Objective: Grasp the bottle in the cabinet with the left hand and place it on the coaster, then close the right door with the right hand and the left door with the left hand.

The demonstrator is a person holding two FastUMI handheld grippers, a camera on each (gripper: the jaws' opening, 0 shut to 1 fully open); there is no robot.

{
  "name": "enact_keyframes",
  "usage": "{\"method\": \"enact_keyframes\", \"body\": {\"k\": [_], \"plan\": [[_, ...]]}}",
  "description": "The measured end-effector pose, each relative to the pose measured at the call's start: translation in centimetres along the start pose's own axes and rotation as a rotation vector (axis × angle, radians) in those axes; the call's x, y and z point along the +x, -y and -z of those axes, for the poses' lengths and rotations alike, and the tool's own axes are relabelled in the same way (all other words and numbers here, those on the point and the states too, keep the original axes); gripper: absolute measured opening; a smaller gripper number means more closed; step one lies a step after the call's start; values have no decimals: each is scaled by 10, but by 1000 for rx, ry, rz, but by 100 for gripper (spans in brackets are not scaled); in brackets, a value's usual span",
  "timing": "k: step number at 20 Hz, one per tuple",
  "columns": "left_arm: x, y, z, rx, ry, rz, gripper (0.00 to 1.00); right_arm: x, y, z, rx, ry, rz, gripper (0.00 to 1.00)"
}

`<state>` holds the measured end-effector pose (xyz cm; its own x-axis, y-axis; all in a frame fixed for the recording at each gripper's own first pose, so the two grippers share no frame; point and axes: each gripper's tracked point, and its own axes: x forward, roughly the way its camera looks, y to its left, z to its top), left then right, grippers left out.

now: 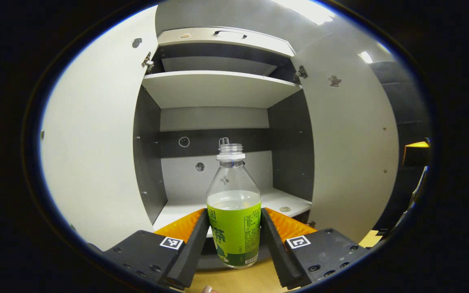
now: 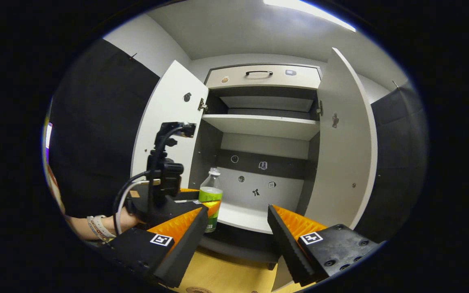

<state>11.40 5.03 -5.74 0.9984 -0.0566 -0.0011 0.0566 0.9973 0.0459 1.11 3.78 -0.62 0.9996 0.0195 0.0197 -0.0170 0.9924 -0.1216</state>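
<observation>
Left gripper [image 1: 234, 236] clamped on the uncapped green-labelled bottle [image 1: 233, 211], both fingers pressing its sides, bottle upright just in front of the open cabinet [image 1: 218, 87] above the wooden tabletop [image 1: 238, 280]; right gripper [image 2: 238, 240] near, jaws apart, holding nothing; both doors [image 2: 346, 154] open.

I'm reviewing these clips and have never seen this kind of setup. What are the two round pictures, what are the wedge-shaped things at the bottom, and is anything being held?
Each picture comes from a camera riding on a handheld two-finger gripper; a person carries one in each hand. The wedges are that gripper's own fingers. In the left gripper view, the left gripper is closed on a green-labelled bottle in front of an open cabinet. The right gripper view shows the right gripper open and empty, with the left one and the bottle further off, and both cabinet doors open.
</observation>
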Motion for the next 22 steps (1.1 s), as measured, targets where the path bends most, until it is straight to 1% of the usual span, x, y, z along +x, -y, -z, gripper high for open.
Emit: {"method": "enact_keyframes", "body": {"k": [5, 8, 12, 15, 20, 22], "plan": [[-61, 33, 40, -41, -26, 55, 77, -32, 15, 15, -21, -44, 80, 98], [-84, 56, 65, -65, -42, 96, 77, -41, 28, 29, -61, -68, 122, 98], [-97, 78, 103, -77, -67, 123, 77, -45, 37, 50, -90, -123, 115, 98], [-102, 95, 134, -85, -54, 122, 78, -42, 46, 59, -101, -116, 101, 98], [-111, 128, 179, -64, 3, 108, 77, -40, 62, 104, -24, -211, 41, 98], [-117, 139, 205, -63, -5, 100, 77, -39, 62, 121, 11, -238, 5, 98]]}}
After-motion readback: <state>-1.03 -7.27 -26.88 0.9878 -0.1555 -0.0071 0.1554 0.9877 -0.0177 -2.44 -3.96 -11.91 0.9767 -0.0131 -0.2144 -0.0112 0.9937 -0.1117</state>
